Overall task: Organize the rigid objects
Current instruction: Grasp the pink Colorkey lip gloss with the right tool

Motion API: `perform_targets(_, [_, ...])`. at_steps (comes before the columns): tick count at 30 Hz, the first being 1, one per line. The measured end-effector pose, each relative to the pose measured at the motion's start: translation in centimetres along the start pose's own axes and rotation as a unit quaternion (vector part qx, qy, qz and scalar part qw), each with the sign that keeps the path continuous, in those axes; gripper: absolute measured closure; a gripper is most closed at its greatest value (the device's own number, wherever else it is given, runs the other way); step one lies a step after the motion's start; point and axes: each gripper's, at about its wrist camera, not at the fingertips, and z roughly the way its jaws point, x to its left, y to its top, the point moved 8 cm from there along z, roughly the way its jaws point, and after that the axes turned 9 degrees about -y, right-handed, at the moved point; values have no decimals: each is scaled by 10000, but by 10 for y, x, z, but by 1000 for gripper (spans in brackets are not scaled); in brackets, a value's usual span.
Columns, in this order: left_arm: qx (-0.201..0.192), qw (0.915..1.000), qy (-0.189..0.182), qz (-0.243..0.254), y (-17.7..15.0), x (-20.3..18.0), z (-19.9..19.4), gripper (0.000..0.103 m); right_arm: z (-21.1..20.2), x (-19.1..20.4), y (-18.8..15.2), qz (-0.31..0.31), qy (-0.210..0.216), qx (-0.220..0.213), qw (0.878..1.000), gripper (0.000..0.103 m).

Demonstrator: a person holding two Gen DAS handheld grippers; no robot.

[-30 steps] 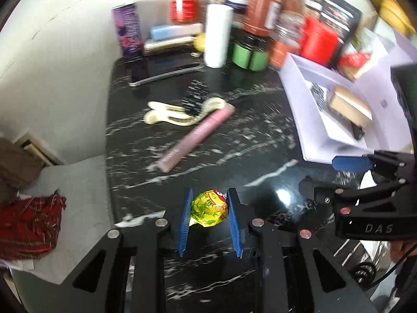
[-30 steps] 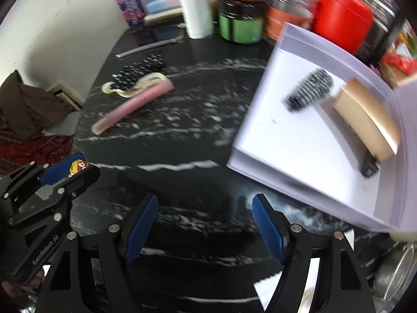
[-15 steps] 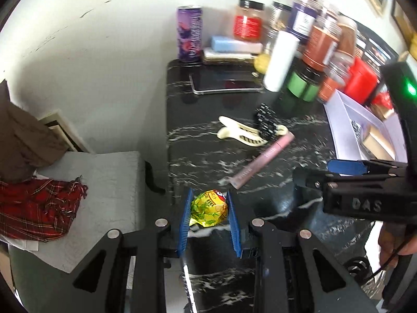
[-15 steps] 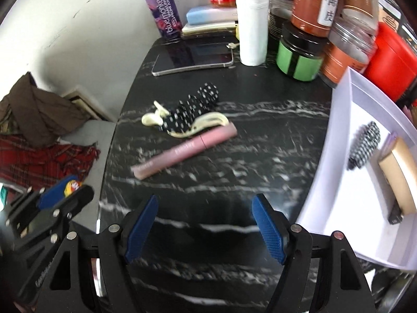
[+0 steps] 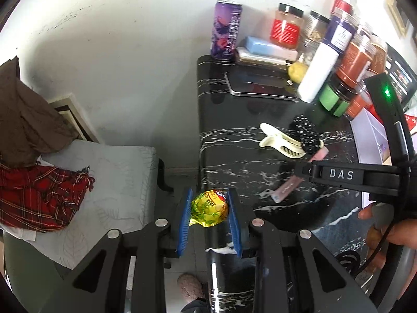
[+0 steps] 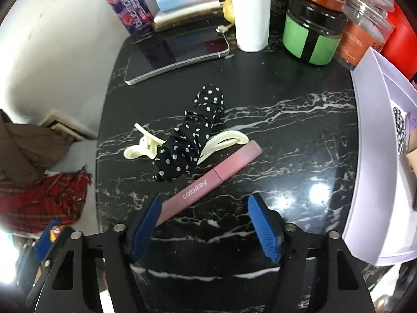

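My left gripper [image 5: 209,195] is shut on a yellow-green foil-wrapped sweet [image 5: 208,210] and hangs over the left edge of the black marble table [image 5: 234,161]. My right gripper [image 6: 206,200] points down over a pink "colorkey" tube [image 6: 216,177]; its jaws are closing. The tube's near end lies between them beside the left finger [image 6: 146,219], with no pad pressing on it. A black polka-dot scrunchie [image 6: 190,143] lies across a cream hair claw [image 6: 142,147] just beyond the tube. The white tray [image 6: 370,182] stands at the right.
A phone [image 6: 177,52], a purple can [image 6: 127,5], a white bottle [image 6: 251,10], a green-labelled jar [image 6: 311,34] and several other jars crowd the table's far side. Left of the table, a grey cushion [image 5: 109,172] holds a red plaid cloth [image 5: 39,195].
Both grippers have moved left across the table. The left one, still holding the sweet, now hangs over the table's edge. The right one has come over the pink tube, its jaws narrower.
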Motion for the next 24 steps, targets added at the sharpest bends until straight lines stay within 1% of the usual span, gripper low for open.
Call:
perform_targets(1, [-4,10000,13,-17,0,2,0,76,-1,1,1,4,-65,-72,10000,39])
perform_targets(4, [38,10000,47,-72,-3,8,2,76,1,6,5,41,-179,-114,9998,43])
perform_targets(8, [68,9999,56,-110,-5,11,2,76,2,11,6,-135,-519,-203,9984,54])
perform_targets(10, [77,9999,68,-77,-5,10,1,76,3,12,5,-186,-594,-205,9978,55])
perform_targets(13, [108,9999,37,-79,-8,9,0,76,2,11,3,-249,-688,-191,9971,64])
perform_targets(15, [128,9999,5,-89,-9,7,-1,76,2,9,0,-277,-716,-180,9969,69])
perform_targets(22, [197,9998,-51,23,-13,-4,-11,76,-3,-5,-14,-368,-528,-76,9979,82])
perform_targets(24, [204,9998,-63,41,-14,-8,-15,76,-5,-11,-20,-323,-464,5,9984,88])
